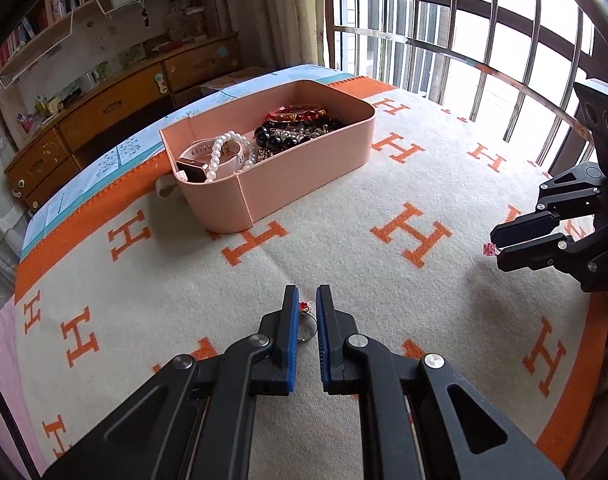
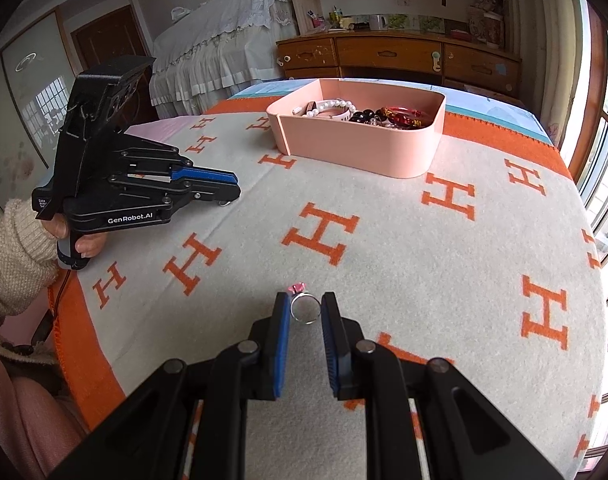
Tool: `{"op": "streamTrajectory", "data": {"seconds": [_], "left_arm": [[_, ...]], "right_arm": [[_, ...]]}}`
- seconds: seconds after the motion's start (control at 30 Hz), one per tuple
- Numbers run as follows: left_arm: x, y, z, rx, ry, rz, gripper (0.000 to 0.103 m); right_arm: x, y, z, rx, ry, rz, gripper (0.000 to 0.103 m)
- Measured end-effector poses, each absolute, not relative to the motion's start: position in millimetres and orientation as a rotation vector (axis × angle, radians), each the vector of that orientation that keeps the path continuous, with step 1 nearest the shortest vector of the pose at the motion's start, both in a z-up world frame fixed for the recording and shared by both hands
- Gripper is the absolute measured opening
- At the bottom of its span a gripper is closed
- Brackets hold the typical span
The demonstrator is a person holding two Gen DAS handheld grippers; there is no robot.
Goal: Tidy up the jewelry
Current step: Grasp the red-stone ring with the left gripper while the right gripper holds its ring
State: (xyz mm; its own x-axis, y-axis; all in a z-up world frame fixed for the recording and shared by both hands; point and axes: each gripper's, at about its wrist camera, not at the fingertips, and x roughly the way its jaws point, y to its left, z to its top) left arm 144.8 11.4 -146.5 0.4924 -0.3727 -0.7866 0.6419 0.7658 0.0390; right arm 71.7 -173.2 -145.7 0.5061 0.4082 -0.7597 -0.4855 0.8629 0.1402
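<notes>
Between the blue pads of my left gripper sits a silver ring with a red stone, and the pads press on its band just over the blanket. In the right wrist view the left gripper looks shut, with the ring's loop below its tips. My right gripper is shut on a silver ring with a pink stone. From the left wrist view the right gripper shows that pink stone at its tips. A pink open box farther back holds a pearl bracelet, a pink watch and dark and red beads.
A cream blanket with orange H marks covers the table, and its orange border runs along the edges. A hand in a cream knit sleeve holds the left gripper. Window bars stand behind, and a wooden dresser is beyond the table.
</notes>
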Motion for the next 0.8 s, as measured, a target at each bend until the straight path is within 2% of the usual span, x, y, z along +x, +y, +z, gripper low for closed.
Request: {"op": "streamTrajectory", "data": {"seconds": [0.37, 0.43, 0.47, 0.5, 0.8], "left_arm": [[144, 15, -84, 0.271, 0.799, -0.659, 0.007], [148, 14, -87, 0.276, 0.837, -0.634, 0.013], [151, 15, -91, 0.278, 0.859, -0.629, 0.023], [152, 16, -98, 0.284, 0.878, -0.619, 0.025], [161, 21, -151, 0.279, 1.053, -0.592, 0.025]], "right_arm": [[94, -162, -89, -0.073, 0.771, 0.564, 0.016], [96, -157, -81, -0.081, 0.746, 0.572, 0.016], [96, -154, -79, -0.087, 0.74, 0.579, 0.016], [95, -151, -78, -0.092, 0.736, 0.586, 0.016], [92, -152, -90, -0.096, 0.757, 0.589, 0.016]]}}
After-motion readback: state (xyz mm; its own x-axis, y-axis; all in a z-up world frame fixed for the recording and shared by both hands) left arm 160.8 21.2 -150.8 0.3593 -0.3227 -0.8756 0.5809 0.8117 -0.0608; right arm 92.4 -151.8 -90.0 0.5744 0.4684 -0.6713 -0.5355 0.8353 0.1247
